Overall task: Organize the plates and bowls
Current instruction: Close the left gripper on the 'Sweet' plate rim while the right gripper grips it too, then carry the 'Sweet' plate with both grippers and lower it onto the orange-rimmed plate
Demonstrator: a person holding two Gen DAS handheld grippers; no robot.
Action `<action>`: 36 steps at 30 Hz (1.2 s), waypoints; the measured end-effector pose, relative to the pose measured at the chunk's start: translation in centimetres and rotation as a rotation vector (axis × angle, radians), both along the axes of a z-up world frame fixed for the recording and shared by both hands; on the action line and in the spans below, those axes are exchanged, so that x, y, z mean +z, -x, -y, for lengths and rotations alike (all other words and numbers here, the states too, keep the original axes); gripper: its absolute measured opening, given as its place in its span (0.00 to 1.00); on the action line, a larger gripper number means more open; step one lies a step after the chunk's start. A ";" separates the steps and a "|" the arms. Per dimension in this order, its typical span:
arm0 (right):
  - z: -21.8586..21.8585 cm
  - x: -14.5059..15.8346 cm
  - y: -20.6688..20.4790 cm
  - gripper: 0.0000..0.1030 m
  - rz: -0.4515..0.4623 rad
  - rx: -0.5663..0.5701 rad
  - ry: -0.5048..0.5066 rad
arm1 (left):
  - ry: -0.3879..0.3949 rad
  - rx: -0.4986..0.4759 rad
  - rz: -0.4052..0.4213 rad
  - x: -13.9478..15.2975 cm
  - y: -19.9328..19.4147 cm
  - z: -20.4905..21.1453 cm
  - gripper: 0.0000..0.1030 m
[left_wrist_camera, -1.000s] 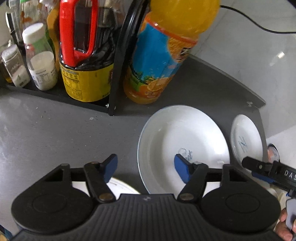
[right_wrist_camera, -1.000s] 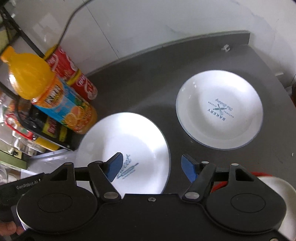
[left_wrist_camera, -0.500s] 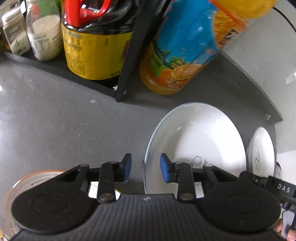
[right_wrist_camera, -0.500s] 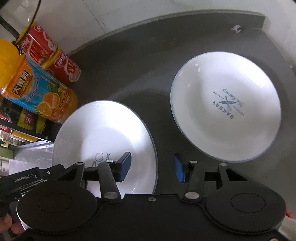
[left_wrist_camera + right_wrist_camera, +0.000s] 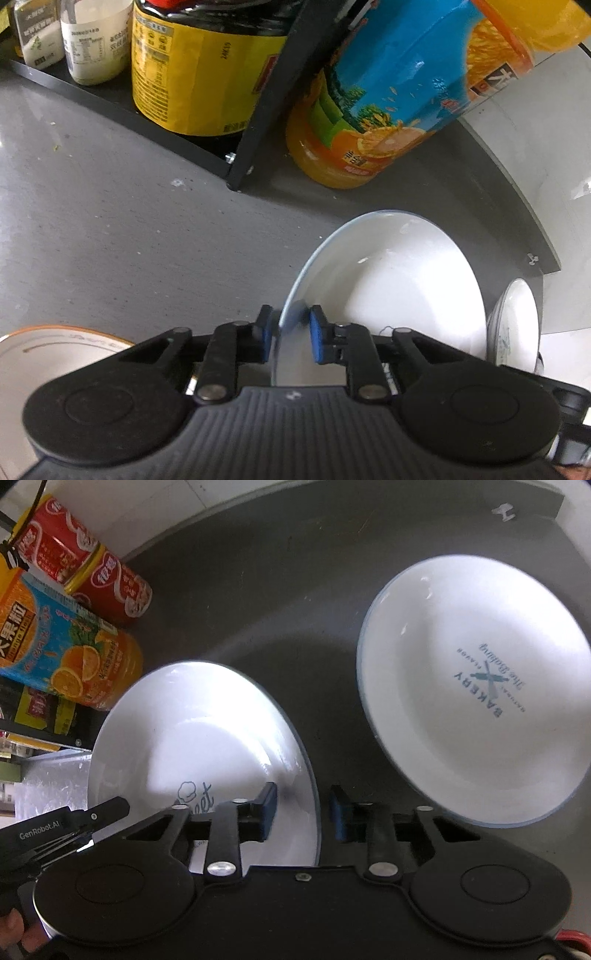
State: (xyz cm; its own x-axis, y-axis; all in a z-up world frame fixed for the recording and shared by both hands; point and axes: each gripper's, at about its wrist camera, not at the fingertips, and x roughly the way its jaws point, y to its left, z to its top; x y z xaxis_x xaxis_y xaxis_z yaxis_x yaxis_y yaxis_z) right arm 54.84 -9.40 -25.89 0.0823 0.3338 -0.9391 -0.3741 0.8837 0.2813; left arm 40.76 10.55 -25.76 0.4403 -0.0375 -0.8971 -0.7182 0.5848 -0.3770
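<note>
Our left claw [image 5: 290, 338] had closed on the near rim of a white plate [image 5: 388, 280], pads either side of the edge. Our right claw [image 5: 303, 808] stood partly open astride that plate's opposite rim, gripping nothing. Beyond it, to the right, lay a second plate [image 5: 476, 686] on the bench [image 5: 280, 602]. We judged the glazed plate stiff, slippery and breakable, best pinched deep at the rim.

Lighting's pretty uneven here. In the right wrist view the nearer white plate [image 5: 192, 738] is blown out by overhead glare, its print half lost, and the grey counter [image 5: 295, 609] carries a soft sheen. Fisheye bends everything hard near the edges. In the left wrist view the plate's rim [image 5: 291, 314] smears with motion blur between the blue pads, and the orange juice bottle [image 5: 388, 110] looks soft.
</note>
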 end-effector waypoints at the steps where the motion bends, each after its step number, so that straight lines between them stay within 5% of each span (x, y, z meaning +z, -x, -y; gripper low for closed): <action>1: -0.1 0.0 0.0 0.23 -0.002 0.003 -0.006 | 0.003 0.004 0.000 0.1 0.0 0.0 0.17; 20: 2.7 4.2 2.9 0.11 0.122 -0.075 -0.138 | -0.012 -0.085 0.086 4.7 1.8 -1.4 0.12; 36: 2.3 7.0 11.1 0.11 0.198 -0.146 -0.168 | -0.020 -0.175 0.120 7.5 7.5 -3.5 0.12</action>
